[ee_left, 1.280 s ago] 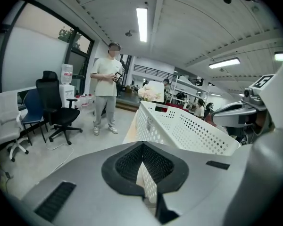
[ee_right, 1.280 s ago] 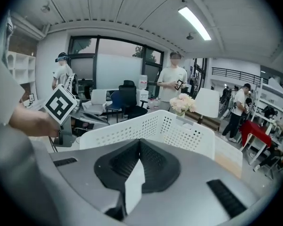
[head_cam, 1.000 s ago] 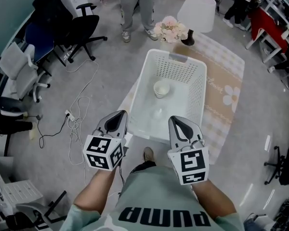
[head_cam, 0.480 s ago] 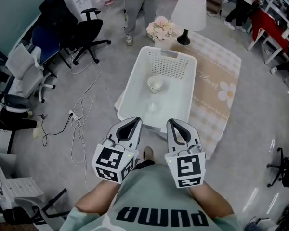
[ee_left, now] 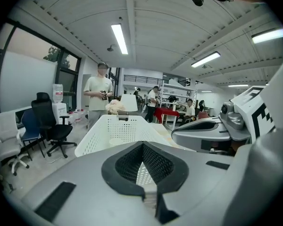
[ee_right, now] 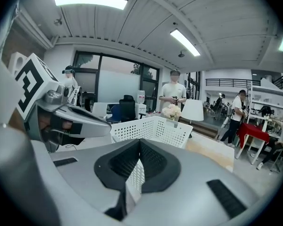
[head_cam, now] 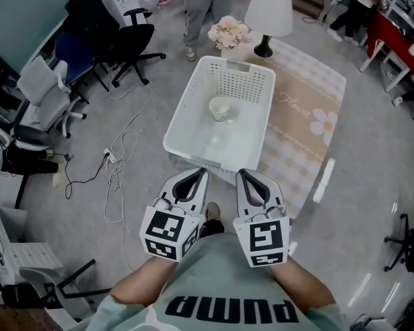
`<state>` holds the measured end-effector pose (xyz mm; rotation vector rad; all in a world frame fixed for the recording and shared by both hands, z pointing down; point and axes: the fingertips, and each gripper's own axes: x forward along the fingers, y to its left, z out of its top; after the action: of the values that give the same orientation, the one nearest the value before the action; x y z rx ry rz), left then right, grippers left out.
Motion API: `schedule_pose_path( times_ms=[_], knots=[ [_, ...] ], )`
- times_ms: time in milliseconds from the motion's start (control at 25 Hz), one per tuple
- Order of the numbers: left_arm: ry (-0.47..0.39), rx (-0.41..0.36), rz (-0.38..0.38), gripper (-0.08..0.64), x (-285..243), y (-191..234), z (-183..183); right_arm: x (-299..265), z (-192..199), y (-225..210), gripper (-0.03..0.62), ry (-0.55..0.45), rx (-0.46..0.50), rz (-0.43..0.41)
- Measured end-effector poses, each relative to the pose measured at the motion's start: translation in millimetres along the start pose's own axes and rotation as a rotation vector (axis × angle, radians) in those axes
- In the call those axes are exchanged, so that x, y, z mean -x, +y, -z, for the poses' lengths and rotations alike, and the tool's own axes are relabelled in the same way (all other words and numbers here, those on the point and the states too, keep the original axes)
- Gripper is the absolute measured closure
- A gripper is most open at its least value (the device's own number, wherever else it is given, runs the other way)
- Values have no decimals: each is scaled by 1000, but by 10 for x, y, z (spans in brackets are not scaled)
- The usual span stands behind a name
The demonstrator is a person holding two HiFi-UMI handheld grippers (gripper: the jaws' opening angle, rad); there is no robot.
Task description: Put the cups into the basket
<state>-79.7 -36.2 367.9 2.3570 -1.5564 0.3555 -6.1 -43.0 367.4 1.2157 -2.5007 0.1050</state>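
Observation:
A white perforated basket point(head_cam: 186, 119) stands on the floor ahead of me, seen in the left gripper view point(ee_left: 92, 140) and in the right gripper view point(ee_right: 153, 128) too. Inside it, toward the far end, sits a white cup point(head_cam: 219, 107), and a clear glass cup point(head_cam: 212, 143) shows faintly nearer me. My left gripper point(head_cam: 196, 174) and right gripper point(head_cam: 243, 176) are held side by side close to my chest, short of the basket's near rim. Both are shut with nothing between the jaws.
The basket rests partly on a beige checked mat point(head_cam: 300, 126). Beyond it stand a white table lamp point(head_cam: 268, 12) and a bunch of pale flowers point(head_cam: 228, 33), with a person's legs point(head_cam: 200, 9) behind. Office chairs point(head_cam: 117, 36) and loose cables point(head_cam: 121, 167) lie to the left.
Both grippers have drawn back toward my body and closer together. The basket now lies farther ahead of them and higher in the head view.

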Motion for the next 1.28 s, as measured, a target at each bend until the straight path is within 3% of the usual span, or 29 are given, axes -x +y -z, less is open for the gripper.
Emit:
schedule_pose_path(
  times_ms=[600,1280],
  knots=[
    [3,-36,-33,552,185,-231,138,279,154,112,577,-13,-23,1],
    [11,-110,47,552,749,97,567,393,394,781,577,37,-97,159]
  ],
)
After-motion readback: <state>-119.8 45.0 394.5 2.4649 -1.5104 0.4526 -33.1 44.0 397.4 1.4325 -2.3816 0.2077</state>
